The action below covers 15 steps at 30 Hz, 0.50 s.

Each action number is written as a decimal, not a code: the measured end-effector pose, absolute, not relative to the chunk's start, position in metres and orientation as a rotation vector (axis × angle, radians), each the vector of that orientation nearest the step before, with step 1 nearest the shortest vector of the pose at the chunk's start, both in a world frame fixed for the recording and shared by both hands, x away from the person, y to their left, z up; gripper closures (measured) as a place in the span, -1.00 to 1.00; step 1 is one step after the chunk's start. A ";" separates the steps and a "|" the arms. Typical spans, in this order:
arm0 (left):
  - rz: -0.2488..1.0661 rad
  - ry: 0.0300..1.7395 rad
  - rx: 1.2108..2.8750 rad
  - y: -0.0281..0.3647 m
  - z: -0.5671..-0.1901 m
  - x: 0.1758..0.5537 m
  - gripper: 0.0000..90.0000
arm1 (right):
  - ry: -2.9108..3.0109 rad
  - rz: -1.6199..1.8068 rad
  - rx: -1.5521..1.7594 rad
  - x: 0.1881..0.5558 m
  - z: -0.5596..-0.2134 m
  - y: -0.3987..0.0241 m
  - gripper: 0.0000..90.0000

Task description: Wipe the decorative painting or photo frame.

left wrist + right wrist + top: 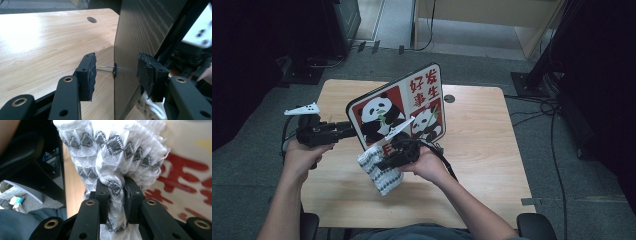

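Item: one panda board [399, 107], flat, with rounded corners, its printed face showing two pandas on red panels with red characters on white, its back a dark wood grain [140, 45]. Position: raised on edge above the middle of the table [482, 150], tilted, printed face toward the person. Item: one cloth [379, 172], white with rows of grey triangles, bunched, hanging at the board's lower edge in the high view and lying against the printed face in the right gripper view [112, 152]. Right gripper [116, 195]: jaws closed tight on a fold of the cloth, which fills the gap between the pads and spills above and below them; seen from above [384, 162], it sits just under the board's lower corner, held in the right hand [427, 165]. Left gripper [116, 75]: jaws parted, the board's edge standing between the pads with a gap on either side, neither pad pressing on it; seen from above [349, 131], it comes in level from the left, held in the left hand [304, 155]. Small fitting: a thin wire clip [110, 68] sits on the board's edge between the left pads. Surroundings: light wooden table, with a round cable hole [449, 98] near its far edge; grey carpet [257, 165] around it; cables [542, 107] on the floor at the right; a pale cabinet [492, 20] beyond. Obstruction: the raised board hides part of the tabletop behind it, and the bunched cloth covers the board's lower corner.
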<state>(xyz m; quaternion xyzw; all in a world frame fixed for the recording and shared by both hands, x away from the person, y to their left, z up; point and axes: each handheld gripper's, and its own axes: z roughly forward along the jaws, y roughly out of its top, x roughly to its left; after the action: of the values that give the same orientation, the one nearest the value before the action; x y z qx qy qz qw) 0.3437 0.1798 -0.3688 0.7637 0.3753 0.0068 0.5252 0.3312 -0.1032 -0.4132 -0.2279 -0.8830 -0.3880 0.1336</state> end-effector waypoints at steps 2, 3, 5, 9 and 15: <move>0.020 0.899 1.817 0.181 -0.368 0.344 0.07 | -2.573 -1.129 -0.643 0.330 -0.407 -0.100 0.71; 0.018 0.901 1.813 0.182 -0.368 0.344 0.07 | -2.572 -1.137 -0.630 0.329 -0.404 -0.099 0.71; 0.018 0.901 1.816 0.183 -0.368 0.344 0.04 | -2.573 -1.139 -0.618 0.327 -0.398 -0.096 0.71; 0.009 0.894 1.809 0.186 -0.367 0.344 -0.02 | -2.578 -1.151 -0.604 0.327 -0.389 -0.092 0.71; 0.046 0.921 1.809 0.187 -0.366 0.345 -0.02 | -2.578 -1.167 -0.586 0.328 -0.374 -0.088 0.71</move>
<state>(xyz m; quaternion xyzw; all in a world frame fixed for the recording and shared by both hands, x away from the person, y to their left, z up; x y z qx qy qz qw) 0.3449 0.1872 -0.3663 0.7570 0.3853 0.0193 0.5274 0.3277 -0.0882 -0.3744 -0.2013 -0.8849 -0.4007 0.1256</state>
